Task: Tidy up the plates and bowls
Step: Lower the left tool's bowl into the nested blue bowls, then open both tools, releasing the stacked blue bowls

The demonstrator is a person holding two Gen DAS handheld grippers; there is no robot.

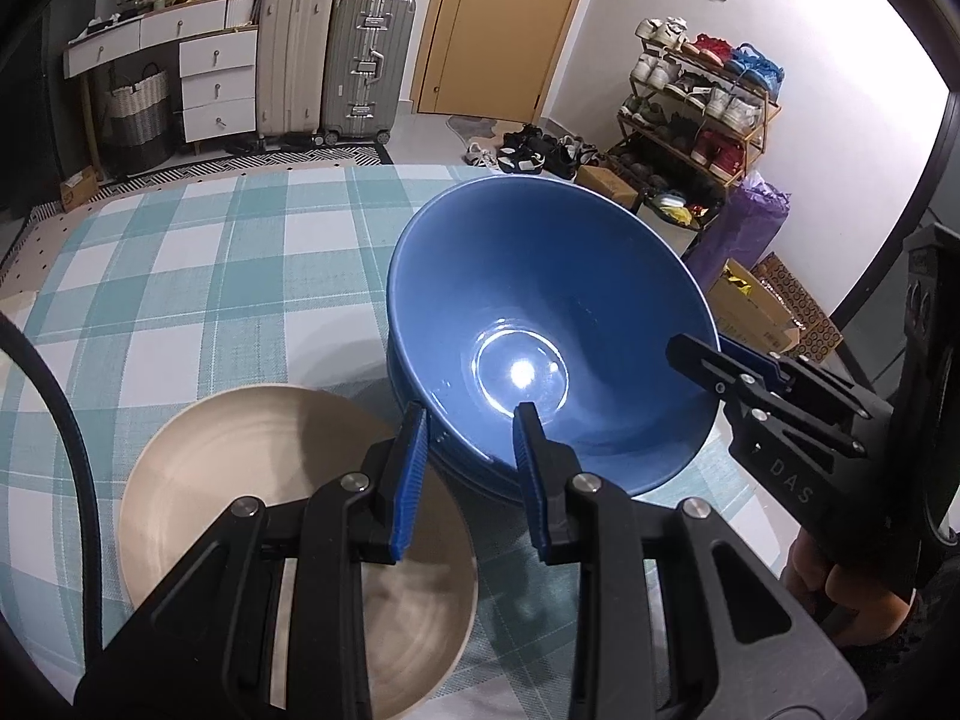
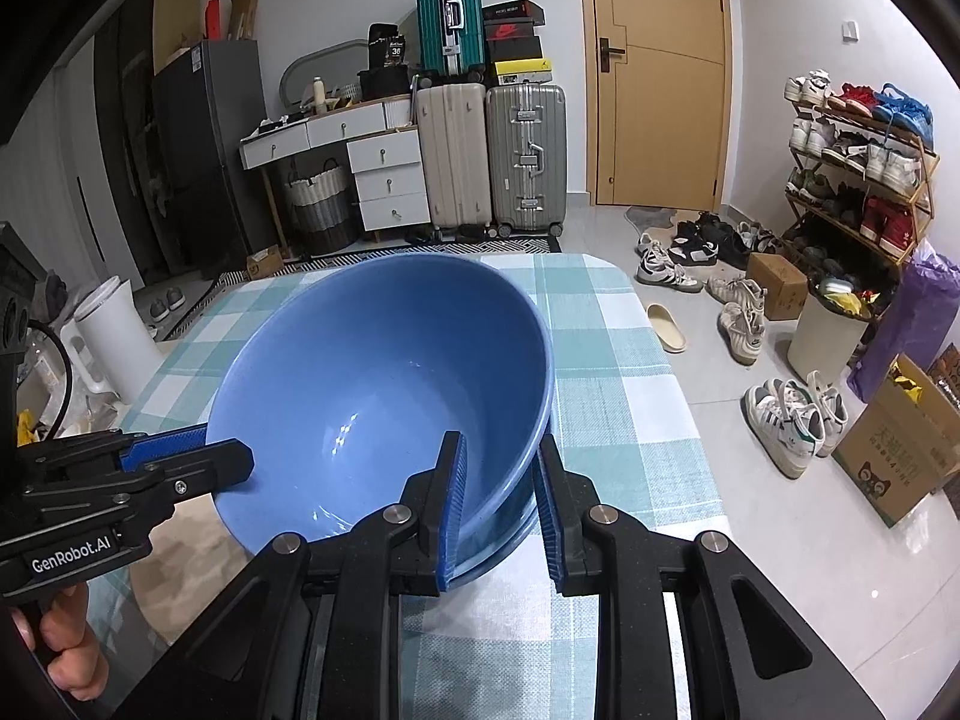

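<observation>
A blue bowl (image 1: pixel 540 300) sits tilted on top of another blue bowl (image 1: pixel 462 474) on the checked tablecloth. It also shows in the right wrist view (image 2: pixel 372 372). My left gripper (image 1: pixel 471 450) straddles the near rim of the stacked bowls, one finger inside and one outside, with a gap around the rim. My right gripper (image 2: pixel 501 480) straddles the opposite rim the same way. A beige plate (image 1: pixel 252 492) lies flat at the left, under my left gripper.
The table (image 1: pixel 180 276) has a teal and white checked cloth. Its right edge (image 2: pixel 672 372) drops to a floor with shoes, boxes and a bin. A white kettle (image 2: pixel 114 336) stands beyond the table's left side.
</observation>
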